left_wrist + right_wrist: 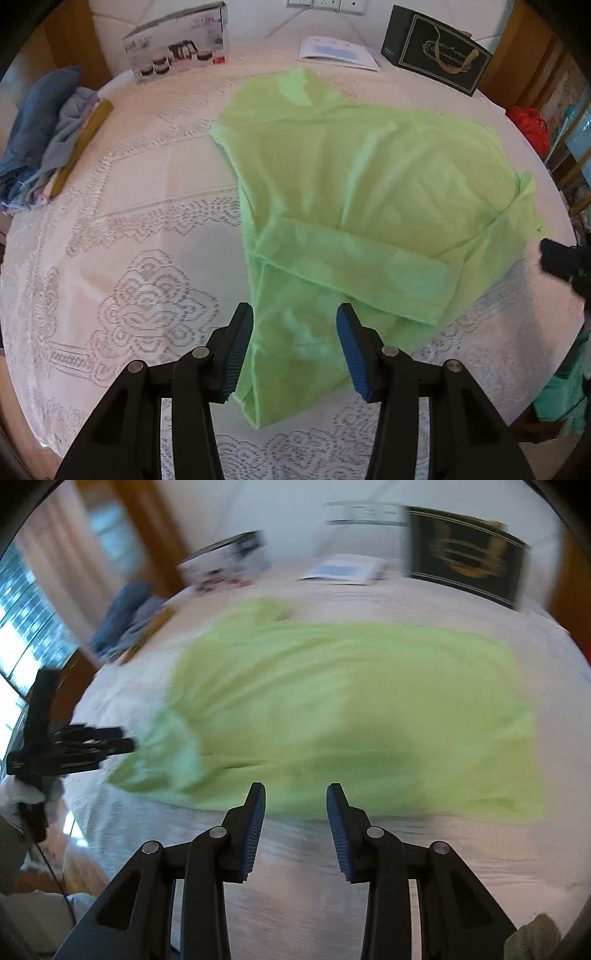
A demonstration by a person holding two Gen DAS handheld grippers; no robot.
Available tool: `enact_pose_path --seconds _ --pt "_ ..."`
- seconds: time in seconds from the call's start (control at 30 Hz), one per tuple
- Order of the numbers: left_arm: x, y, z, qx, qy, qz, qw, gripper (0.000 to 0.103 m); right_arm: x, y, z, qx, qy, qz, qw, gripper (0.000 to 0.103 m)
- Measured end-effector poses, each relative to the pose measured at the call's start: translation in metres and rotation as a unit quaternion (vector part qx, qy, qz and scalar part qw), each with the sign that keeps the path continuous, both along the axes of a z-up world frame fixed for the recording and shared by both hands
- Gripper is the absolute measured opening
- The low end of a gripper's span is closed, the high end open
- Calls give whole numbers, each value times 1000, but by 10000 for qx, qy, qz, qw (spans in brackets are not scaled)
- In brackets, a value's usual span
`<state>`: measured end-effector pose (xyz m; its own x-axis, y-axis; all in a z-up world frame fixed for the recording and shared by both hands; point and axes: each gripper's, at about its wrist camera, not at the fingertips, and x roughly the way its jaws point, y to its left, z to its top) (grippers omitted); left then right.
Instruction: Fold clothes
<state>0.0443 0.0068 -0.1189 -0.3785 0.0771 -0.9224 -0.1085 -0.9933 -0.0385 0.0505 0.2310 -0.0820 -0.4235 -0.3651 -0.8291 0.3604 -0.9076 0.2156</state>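
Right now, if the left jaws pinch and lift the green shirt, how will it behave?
The green shirt is probably floppy: it already lies creased, with one part folded back over itself. It likely drapes and sags from the pinch. It looks thin and light, so it may drag across the lace tablecloth.

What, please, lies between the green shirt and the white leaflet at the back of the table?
Only bare lace tablecloth: the left wrist view shows a narrow strip of it between the green shirt and the white leaflet, with nothing resting there.
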Motion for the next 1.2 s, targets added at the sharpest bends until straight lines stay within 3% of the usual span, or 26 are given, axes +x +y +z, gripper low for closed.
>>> enact_pose_path --seconds 0.17,0.4,0.5,0.57,0.6,0.67,0.7,0.9,1.03,1.1,1.13,1.17,1.2 --pt "0 -3 -14 -114 30 -270 9996 48 12 -81 -20 98 51 261 9996 40" --pt "-9 -4 -26 45 41 -827 9966 48 19 -132 -46 749 -78 236 9969 39" --pt "-20 0 -29 -65 139 -1029 9946 48 11 -138 -57 947 -116 98 9954 33" --pt "-30 1 -35 -35 102 -1147 9933 48 5 -140 -62 1008 -154 30 9948 21" --pt "-34 2 -38 9 53 -1207 9927 42 1 -141 -65 1053 -204 -11 9942 15" --pt "-40 4 -38 -18 98 -1306 9914 11 -7 -139 -64 1009 -283 -121 9944 8" --pt "-42 5 -36 42 76 -1369 9905 1 -10 -136 -61 927 -309 -188 9950 7" --pt "-53 2 -3 187 245 -1306 9910 1 -40 -115 -22 557 -102 -405 9976 5" --pt "-76 -3 3 159 230 -955 9950 1 -71 -107 -16 257 -252 -417 9985 6" --pt "-85 -10 -4 238 43 -662 9975 4 -89 -97 -25 208 -475 -578 9970 20" --pt "-88 -15 -7 310 -48 -532 9981 16 -98 -91 -29 180 -582 -661 9960 37" --pt "-87 -19 -8 362 -73 -464 9982 24 -98 -82 -28 79 -599 -791 9950 46" --pt "-86 -23 -9 414 -99 -395 9983 37 -98 -72 -26 -22 -616 -921 9938 46"
